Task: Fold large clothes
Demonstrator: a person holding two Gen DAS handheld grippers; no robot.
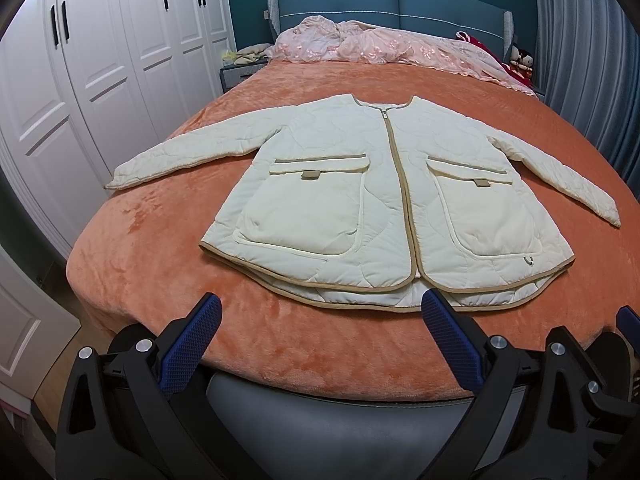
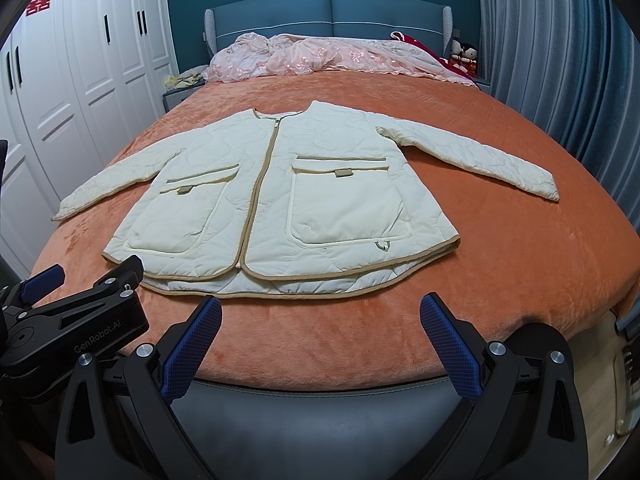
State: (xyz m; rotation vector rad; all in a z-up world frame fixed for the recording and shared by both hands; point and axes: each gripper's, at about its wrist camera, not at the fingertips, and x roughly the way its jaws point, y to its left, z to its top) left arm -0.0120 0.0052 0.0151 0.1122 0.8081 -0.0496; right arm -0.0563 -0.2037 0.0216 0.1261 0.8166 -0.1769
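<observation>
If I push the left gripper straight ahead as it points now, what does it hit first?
Probably the jacket: its hem lies just past the left gripper, whose jaws are open and empty over the orange blanket. If the gripper is angled down, it may touch the blanket first; depth is unclear.

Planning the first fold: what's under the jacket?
The jacket lies flat on the orange blanket, which shows all around it. Whatever is directly beneath stays covered.

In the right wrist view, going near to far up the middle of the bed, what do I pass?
Right claw → orange blanket → cream jacket → pink bedding → blue headboard.
</observation>
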